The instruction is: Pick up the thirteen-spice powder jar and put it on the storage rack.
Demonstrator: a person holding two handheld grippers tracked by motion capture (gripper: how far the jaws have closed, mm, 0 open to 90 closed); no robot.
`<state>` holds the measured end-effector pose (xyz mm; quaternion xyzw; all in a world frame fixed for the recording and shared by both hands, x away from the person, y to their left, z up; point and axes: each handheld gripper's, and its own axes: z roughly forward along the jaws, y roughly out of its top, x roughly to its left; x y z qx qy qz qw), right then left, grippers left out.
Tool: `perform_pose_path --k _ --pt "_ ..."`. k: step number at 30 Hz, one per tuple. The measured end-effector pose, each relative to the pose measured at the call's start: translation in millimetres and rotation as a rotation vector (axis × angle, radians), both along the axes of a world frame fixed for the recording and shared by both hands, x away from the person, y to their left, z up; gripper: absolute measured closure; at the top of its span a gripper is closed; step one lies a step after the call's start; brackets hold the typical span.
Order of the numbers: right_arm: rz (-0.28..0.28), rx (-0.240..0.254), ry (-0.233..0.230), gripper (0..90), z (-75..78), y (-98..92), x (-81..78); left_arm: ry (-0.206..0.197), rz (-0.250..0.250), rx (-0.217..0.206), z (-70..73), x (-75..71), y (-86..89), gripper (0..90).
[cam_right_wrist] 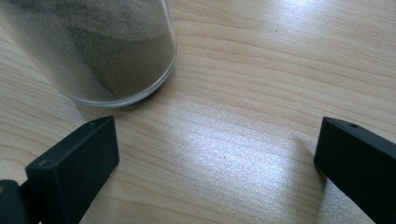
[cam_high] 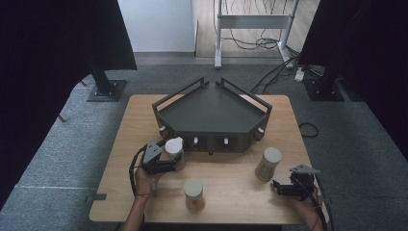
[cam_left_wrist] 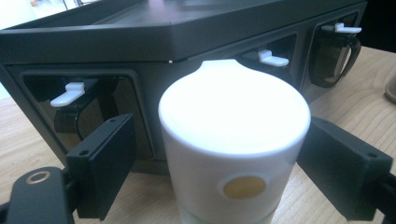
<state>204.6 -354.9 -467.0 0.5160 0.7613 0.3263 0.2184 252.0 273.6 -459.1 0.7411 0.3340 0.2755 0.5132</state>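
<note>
Left gripper view is showing me my left gripper (cam_left_wrist: 212, 172) with its jaws standing either side of the white-lidded jar (cam_left_wrist: 233, 154): the right pad looks to be meeting the jar's wall, the left pad is standing clear of it, so I am not yet gripping it. In the high view that jar (cam_high: 174, 150) is standing on the table (cam_high: 226, 202) toward its left edge, just in front of the dark rack (cam_high: 211, 115), whose front slots are facing me with small white levers (cam_left_wrist: 67, 93). I am judging this as the pick-up step only beginning. Nothing is lifted, and I cannot tell whether any slot is already filled.

My right gripper (cam_high: 284, 188) is resting near the right front corner, jaws wide apart over bare wood, just short of a second jar (cam_high: 267, 163) of brownish powder. A third jar (cam_high: 193, 193) is waiting near the front edge, untouched. By my reckoning all three jars are left to handle.
</note>
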Motion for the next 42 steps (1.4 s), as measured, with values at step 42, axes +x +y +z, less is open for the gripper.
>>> perform_pose_path --k 42 --pt "0.0 0.0 0.0 0.0 0.0 0.1 -0.1 0.052 -0.02 -0.054 21.5 0.5 -2.1 30.6"
